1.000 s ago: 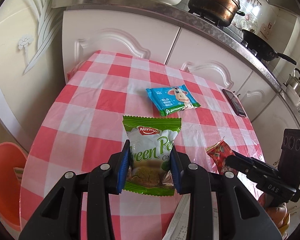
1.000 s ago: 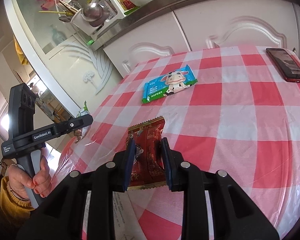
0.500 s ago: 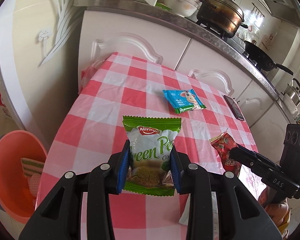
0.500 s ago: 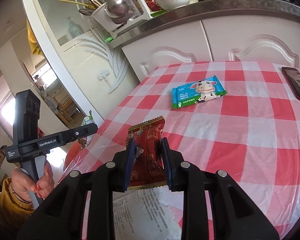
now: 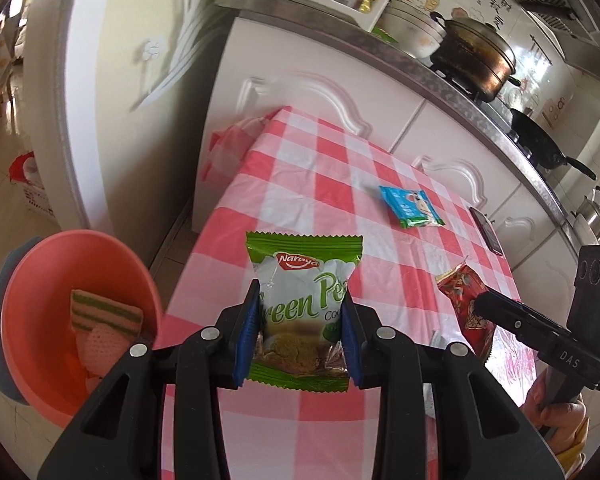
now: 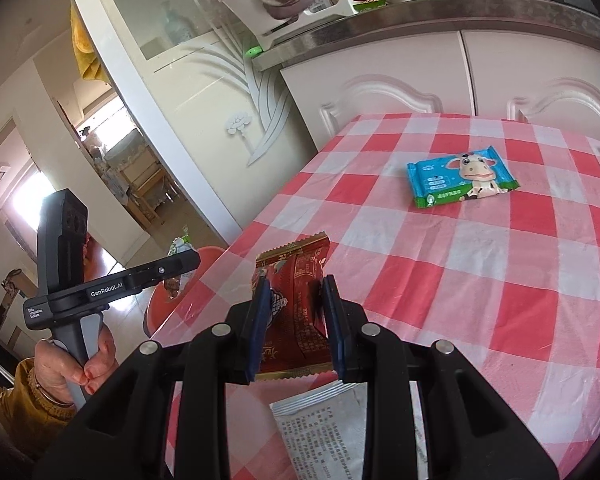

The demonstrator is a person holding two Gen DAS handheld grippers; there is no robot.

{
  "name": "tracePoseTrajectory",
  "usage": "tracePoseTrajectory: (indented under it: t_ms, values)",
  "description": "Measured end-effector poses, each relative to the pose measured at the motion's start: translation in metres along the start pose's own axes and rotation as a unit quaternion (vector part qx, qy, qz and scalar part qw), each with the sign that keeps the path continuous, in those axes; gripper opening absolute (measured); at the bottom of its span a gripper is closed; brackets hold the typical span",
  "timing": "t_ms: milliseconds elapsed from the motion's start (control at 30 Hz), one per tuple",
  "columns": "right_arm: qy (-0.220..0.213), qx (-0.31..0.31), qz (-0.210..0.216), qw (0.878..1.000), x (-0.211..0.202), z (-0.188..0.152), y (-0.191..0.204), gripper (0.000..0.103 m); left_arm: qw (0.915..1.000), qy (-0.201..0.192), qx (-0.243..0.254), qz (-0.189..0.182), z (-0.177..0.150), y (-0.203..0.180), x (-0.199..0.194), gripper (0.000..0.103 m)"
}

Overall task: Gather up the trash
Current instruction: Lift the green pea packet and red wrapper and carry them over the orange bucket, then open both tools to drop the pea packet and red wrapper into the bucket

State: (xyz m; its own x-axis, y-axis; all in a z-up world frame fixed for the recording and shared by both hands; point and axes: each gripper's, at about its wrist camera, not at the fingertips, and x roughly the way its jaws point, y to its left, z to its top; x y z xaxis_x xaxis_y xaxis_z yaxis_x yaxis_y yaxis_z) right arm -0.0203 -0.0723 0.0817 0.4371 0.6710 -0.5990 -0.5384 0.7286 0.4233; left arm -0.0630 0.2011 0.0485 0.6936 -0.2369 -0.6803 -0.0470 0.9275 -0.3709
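Here, two wrappers clamped at once, one per gripper, presumably to clear both in a single trip. Left gripper [image 5: 300, 338] closed on the green cookie packet [image 5: 305, 304] by its lower half, pads pressing the two side edges, packet upright and lifted clear of the checked tablecloth [image 5: 324, 184], past the table's near-left edge. Printed on it: "Naraya" in a red oval, then "Green Pe…" and "Coo…", the rest cut off by the blue pad. Right gripper [image 6: 296, 326] likewise closed, on the red snack wrapper [image 6: 296, 280], gripped across its middle with the serrated top standing free; small white print on its back, too fine to read. Held above the table's left edge, over a printed paper sheet [image 6: 324, 428] lying at the near edge.

Down on the floor beside the table's left edge, an orange basin [image 5: 40, 280], apparently serving as the bin, already holding a striped wrapper [image 5: 100, 314] and other scraps. Probably both pieces headed there, the green one nearer.

Left on the cloth towards the far right corner: a blue wipes pack [image 6: 462, 176] with a cartoon cow, its lettering illegible, and a phone [image 5: 486, 230] by the right edge. Legible on the tools: "GenRobot.AI" on the left handle, "DAS" on the right.
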Motion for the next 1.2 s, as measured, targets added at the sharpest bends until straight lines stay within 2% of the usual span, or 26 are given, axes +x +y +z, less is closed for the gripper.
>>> tracePoseTrajectory:
  t_ms: [300, 700, 1200]
  values:
    - [0.024, -0.014, 0.02, 0.999, 0.024, 0.008, 0.034, 0.028, 0.999, -0.013, -0.04, 0.016, -0.004, 0.046, -0.012, 0.037]
    - [0.061, -0.066, 0.052, 0.995, 0.07, 0.021, 0.098, 0.028, 0.9928, -0.034, -0.103, 0.05, -0.011, 0.112, -0.031, 0.037]
    - [0.106, -0.098, 0.085, 0.986, 0.134, 0.022, 0.153, 0.028, 0.9849, -0.04, -0.151, 0.075, -0.025, 0.168, -0.039, 0.037]
